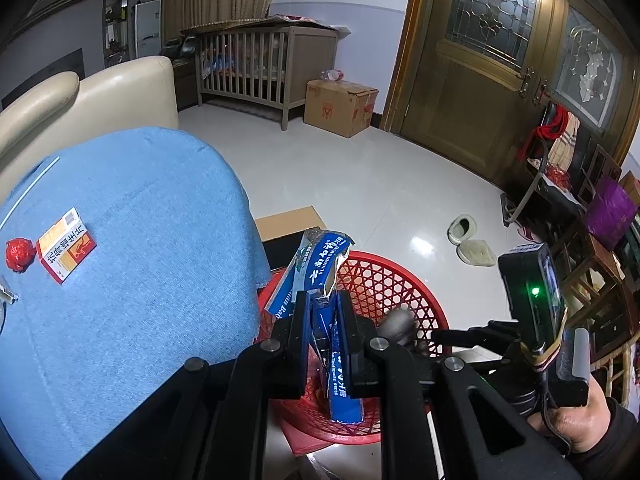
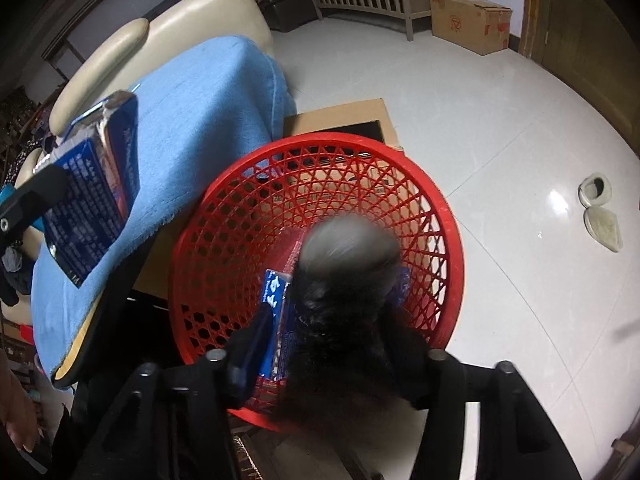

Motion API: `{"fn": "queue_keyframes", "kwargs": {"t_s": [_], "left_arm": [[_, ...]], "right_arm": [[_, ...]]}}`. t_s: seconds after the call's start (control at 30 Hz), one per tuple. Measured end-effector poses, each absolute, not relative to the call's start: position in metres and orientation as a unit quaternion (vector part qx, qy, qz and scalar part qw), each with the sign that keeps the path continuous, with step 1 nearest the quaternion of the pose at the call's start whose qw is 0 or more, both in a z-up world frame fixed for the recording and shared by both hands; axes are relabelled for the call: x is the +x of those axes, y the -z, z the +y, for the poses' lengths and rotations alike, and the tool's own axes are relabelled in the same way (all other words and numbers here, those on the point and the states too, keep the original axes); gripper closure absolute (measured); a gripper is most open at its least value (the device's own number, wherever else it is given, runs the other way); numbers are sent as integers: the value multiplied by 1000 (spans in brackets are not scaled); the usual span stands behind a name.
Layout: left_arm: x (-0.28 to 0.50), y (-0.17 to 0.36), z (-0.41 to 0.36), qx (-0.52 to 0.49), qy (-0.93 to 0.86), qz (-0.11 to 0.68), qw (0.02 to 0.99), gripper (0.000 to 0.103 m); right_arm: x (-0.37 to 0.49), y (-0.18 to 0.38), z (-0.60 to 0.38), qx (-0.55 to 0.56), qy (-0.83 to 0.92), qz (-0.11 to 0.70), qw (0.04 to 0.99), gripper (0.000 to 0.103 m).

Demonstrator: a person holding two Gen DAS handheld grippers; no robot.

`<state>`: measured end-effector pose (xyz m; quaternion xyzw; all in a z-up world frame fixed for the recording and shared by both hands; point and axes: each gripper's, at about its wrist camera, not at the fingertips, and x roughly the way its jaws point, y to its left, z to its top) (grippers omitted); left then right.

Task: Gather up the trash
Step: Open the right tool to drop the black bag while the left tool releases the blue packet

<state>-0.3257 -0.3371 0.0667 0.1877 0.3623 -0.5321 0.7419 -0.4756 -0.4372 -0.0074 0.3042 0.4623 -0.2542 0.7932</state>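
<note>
Hanging over the red basket (image 1: 394,280), the left gripper (image 1: 324,312) has its jaws clamped narrow on a torn blue toothpaste box (image 1: 320,264), which sticks up toward twelve o'clock above the rim. In the right wrist view the right gripper (image 2: 332,320) points down into the same basket (image 2: 448,240), jaws apart, with a blurred grey and black lump (image 2: 348,256) between them; whether the pads touch it I cannot tell. Another blue box (image 2: 276,304) lies inside the basket at seven o'clock. On the blue-covered tabletop (image 1: 140,240) at nine o'clock sit an orange and white carton (image 1: 66,246) and, just beside it, a red crumpled wrapper (image 1: 18,254).
</note>
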Motion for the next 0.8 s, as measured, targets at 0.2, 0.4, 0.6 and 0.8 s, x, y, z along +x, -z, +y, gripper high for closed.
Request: {"fn": "queue_keyframes", "kwargs": {"t_s": [0.2, 0.4, 0.6, 0.8], "left_arm": [[-327, -65, -340, 190, 530, 367, 740, 89], [-329, -60, -345, 196, 532, 372, 735, 89], [-328, -55, -350, 202, 533, 380, 729, 89], [-327, -44, -354, 207, 534, 389, 722, 89]], "right_arm": [[-481, 3, -447, 317, 260, 446, 796, 39], [-489, -3, -454, 334, 267, 422, 799, 37], [-497, -5, -467, 360, 276, 397, 798, 37], [-504, -6, -472, 371, 278, 386, 797, 37]]}}
